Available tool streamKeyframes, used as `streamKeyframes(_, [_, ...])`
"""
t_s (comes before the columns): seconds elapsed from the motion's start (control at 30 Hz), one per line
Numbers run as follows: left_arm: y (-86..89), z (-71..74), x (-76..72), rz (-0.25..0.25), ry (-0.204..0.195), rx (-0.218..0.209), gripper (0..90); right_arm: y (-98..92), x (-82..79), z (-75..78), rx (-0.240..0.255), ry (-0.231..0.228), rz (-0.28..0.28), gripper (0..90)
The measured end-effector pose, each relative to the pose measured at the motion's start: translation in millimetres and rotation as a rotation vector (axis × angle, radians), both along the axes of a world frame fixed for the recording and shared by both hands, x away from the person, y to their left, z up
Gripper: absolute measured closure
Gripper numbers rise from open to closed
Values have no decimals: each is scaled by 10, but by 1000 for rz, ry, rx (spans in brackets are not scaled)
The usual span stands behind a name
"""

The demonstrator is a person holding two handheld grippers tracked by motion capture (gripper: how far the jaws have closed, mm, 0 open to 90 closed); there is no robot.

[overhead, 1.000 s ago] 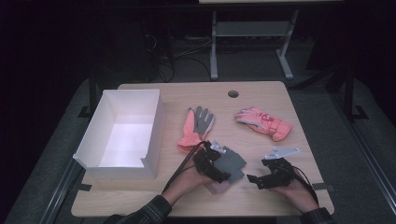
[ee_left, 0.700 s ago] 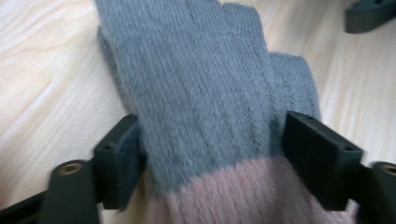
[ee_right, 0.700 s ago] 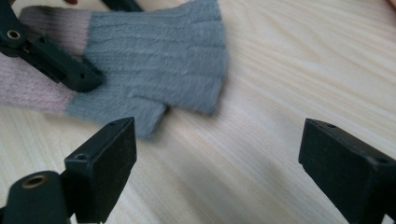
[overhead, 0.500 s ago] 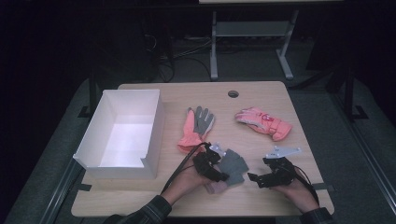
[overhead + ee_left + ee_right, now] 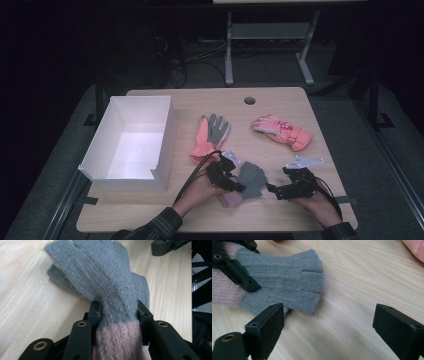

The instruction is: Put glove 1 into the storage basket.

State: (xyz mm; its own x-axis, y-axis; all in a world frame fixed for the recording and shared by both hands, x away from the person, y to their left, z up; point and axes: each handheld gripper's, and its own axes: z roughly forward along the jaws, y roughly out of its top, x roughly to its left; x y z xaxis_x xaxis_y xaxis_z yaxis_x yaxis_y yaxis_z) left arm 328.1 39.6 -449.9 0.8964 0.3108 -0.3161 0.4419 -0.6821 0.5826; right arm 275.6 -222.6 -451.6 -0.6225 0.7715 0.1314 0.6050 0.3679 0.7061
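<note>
We see a grey knit glove (image 5: 251,179) (pink cuff) at the table's (image 5: 280,100) near edge; left gripper (image 5: 234,184) jaws just closed, pinching it. Right gripper (image 5: 276,191) gapes, holding nothing. White box (image 5: 165,145) holds nothing.

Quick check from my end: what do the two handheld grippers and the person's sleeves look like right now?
Both are matte black two-jaw tools. The left gripper has blocky jaws with brass-ringed pivot holes, a black cable trailing back and a small grey plate. The right gripper carries a grey three-cornered plate on top. The sleeves are dark plaid.
</note>
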Motion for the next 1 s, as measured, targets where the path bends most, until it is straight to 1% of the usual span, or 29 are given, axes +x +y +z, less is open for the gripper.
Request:
streamKeyframes(0.03, [6, 17, 1, -7, -4, 2, 651, 2, -1, -2, -1, -4, -2, 100])
streamKeyframes(0.1, [10, 49, -8, 2, 8, -7, 653, 1, -3, 0, -3, -7, 1, 100])
streamKeyframes(0.27, [49, 148, -9, -4, 1, -18, 655, -22, -1, 0, -3, -20, -8, 100])
streamKeyframes(0.37, [103, 224, -2, 2, -4, -14, 655, -35, 1, 4, -5, -25, -19, 100])
streamKeyframes(0.43, [150, 286, 11, 10, -1, -21, 656, -48, 5, 5, -5, -34, -18, 100])
streamKeyframes(0.53, [216, 390, 33, 20, -12, -22, 656, -51, 9, -2, -2, -33, -22, 100])
streamKeyframes(0.6, [262, 473, 54, 28, -15, -18, 656, -55, 11, -6, -3, -38, -17, 100])
streamKeyframes(0.67, [317, 574, 75, 55, -25, -30, 655, -54, 10, -8, -5, -37, -16, 100])
streamKeyframes(0.77, [412, 734, 113, 77, -38, -41, 655, -52, 12, -10, -7, -35, -14, 100])
streamKeyframes(0.83, [482, 843, 130, 96, -54, -62, 654, -44, 18, -16, -8, -30, -16, 100])
streamKeyframes(0.93, [588, 993, 154, 129, -75, -71, 654, -29, 23, -28, -16, -28, -13, 100])
streamKeyframes(1.0, [656, 1081, 172, 141, -86, -72, 655, -25, 23, -31, -18, -26, -9, 100])
